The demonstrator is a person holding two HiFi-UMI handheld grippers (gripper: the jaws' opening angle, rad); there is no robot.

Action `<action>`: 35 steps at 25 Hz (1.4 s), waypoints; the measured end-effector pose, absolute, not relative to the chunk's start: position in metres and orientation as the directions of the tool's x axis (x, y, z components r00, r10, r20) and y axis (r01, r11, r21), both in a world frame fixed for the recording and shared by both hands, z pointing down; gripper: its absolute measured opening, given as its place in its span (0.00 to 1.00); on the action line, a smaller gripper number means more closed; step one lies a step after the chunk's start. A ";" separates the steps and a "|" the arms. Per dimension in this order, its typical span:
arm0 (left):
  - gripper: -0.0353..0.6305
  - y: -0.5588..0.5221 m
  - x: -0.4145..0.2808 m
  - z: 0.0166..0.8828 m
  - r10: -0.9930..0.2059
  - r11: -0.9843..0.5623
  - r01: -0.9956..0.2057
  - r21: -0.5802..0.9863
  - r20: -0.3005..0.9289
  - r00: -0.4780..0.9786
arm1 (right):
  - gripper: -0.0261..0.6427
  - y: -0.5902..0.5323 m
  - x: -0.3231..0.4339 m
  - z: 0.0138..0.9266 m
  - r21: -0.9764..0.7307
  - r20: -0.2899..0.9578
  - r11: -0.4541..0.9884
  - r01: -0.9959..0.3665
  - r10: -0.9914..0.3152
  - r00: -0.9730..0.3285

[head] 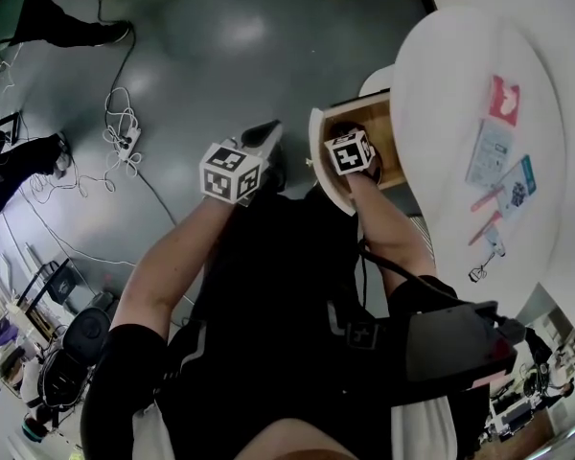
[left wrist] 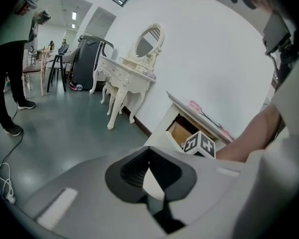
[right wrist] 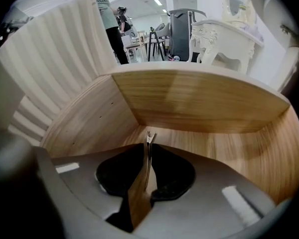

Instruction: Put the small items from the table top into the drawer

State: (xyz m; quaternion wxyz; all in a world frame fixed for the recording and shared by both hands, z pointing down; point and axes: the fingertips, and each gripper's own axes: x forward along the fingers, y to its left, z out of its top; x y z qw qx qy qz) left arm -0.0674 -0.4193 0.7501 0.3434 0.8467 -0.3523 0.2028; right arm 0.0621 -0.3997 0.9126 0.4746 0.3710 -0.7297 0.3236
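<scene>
A: Right gripper view: where's the thin metal item [right wrist: 149, 136]?
B: Inside the drawer [right wrist: 189, 101], pinched in the right tongs [right wrist: 147, 149].
A: Left tongs [left wrist: 149, 154]?
B: Closed, empty, just beside the drawer's open front.

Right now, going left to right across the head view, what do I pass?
The power strip on the floor → left gripper → right gripper, holding a metal clip in the drawer → pale blue packet on the white table.

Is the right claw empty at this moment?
No, the right claw is shut on a thin metal item, whose tip sticks out between the jaws, inside the wooden drawer.
</scene>
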 end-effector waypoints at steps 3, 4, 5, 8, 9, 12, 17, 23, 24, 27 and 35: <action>0.05 -0.418 -0.070 0.745 -0.465 -0.526 -0.739 0.421 0.585 0.664 | 0.16 -0.400 0.062 0.908 -0.112 0.930 0.518 -0.848 -0.245 -0.273; 0.05 -0.417 -0.071 0.742 -0.470 -0.524 -0.742 0.419 0.584 0.662 | 0.16 -0.401 0.060 0.903 -0.115 0.926 0.515 -0.849 -0.254 -0.279; 0.05 -0.416 -0.071 0.738 -0.476 -0.521 -0.743 0.420 0.580 0.662 | 0.16 -0.402 0.059 0.896 -0.119 0.920 0.512 -0.850 -0.266 -0.289; 0.05 -0.414 -0.071 0.724 -0.494 -0.525 -0.740 0.420 0.558 0.667 | 0.14 -0.407 0.055 0.877 -0.114 0.899 0.516 -0.849 -0.311 -0.310; 0.05 -0.415 -0.071 0.720 -0.502 -0.529 -0.741 0.412 0.552 0.666 | 0.13 -0.409 0.053 0.870 -0.110 0.893 0.521 -0.847 -0.321 -0.314; 0.05 -0.413 -0.073 0.707 -0.524 -0.530 -0.749 0.398 0.540 0.658 | 0.13 -0.409 0.051 0.850 -0.113 0.872 0.516 -0.849 -0.358 -0.334; 0.05 -0.406 -0.073 0.680 -0.570 -0.538 -0.764 0.356 0.514 0.641 | 0.11 -0.401 0.055 0.815 -0.100 0.847 0.506 -0.857 -0.409 -0.340; 0.05 -0.402 -0.075 0.639 -0.653 -0.494 -0.814 0.306 0.487 0.580 | 0.06 -0.395 0.062 0.756 -0.120 0.786 0.478 -0.870 -0.490 -0.377; 0.05 -0.402 -0.073 0.630 -0.664 -0.489 -0.815 0.310 0.473 0.579 | 0.05 -0.394 0.063 0.745 -0.120 0.774 0.484 -0.867 -0.501 -0.387; 0.05 -0.398 -0.065 0.609 -0.681 -0.502 -0.814 0.292 0.447 0.580 | 0.04 -0.392 0.063 0.713 -0.133 0.736 0.494 -0.859 -0.531 -0.420; 0.05 -0.384 -0.041 0.547 -0.693 -0.553 -0.784 0.284 0.365 0.621 | 0.04 -0.400 0.056 0.612 -0.133 0.591 0.516 -0.846 -0.645 -0.485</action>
